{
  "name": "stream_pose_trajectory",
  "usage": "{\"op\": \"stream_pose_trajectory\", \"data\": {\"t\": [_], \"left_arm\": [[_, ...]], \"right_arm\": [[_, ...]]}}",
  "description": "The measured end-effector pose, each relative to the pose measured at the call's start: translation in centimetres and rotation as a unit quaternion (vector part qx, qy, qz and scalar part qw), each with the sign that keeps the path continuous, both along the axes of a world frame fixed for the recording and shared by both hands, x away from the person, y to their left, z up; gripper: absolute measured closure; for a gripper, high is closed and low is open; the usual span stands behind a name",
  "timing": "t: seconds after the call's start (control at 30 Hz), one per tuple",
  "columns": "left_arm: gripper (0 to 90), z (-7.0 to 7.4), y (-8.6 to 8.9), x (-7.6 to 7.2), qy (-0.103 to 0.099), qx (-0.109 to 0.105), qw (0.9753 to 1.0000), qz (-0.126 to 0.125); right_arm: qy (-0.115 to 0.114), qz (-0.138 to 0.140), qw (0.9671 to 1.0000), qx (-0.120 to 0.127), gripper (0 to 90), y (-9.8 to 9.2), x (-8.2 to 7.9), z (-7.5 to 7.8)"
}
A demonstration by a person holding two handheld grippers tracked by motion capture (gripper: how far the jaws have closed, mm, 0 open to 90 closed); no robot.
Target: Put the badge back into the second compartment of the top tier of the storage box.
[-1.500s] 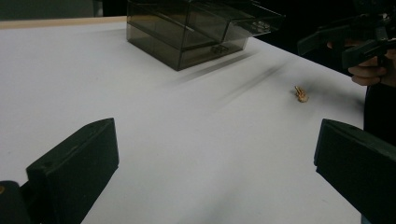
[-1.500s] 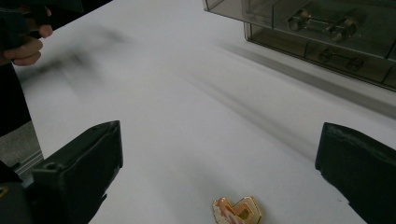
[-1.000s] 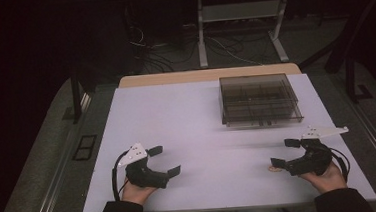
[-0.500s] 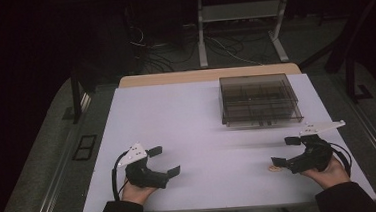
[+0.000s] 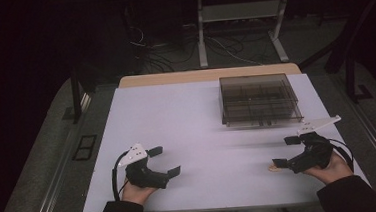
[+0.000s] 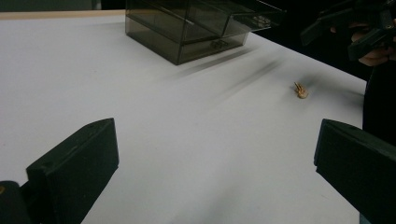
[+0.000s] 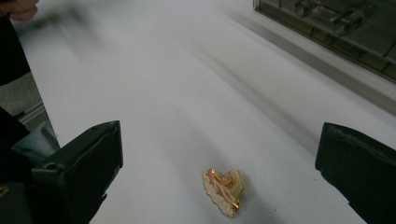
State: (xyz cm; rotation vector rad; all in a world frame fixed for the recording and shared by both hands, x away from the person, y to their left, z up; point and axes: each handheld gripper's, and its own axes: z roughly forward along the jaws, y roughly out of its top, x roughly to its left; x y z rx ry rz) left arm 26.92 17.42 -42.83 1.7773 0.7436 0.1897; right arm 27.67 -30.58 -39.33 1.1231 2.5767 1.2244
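At the near edge of the surface we hold both tongs released: the left tongs by the near left corner, the right tongs by the near right corner. A small gold clip lies between the right jaws. Toward the far right corner stands a smoky clear box.

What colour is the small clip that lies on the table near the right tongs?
The clip is gold with some pink, clearest in the right gripper view.
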Motion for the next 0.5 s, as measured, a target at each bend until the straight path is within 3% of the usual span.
{"op": "stream_pose_trajectory", "data": {"t": [0.5], "left_arm": [[0.0,-0.03,-0.12,0.04,0.000,0.004,1.0000,-0.004]], "right_arm": [[0.033,0.038,0.9981,-0.035,0.1,0.57,0.49,-0.82]]}}
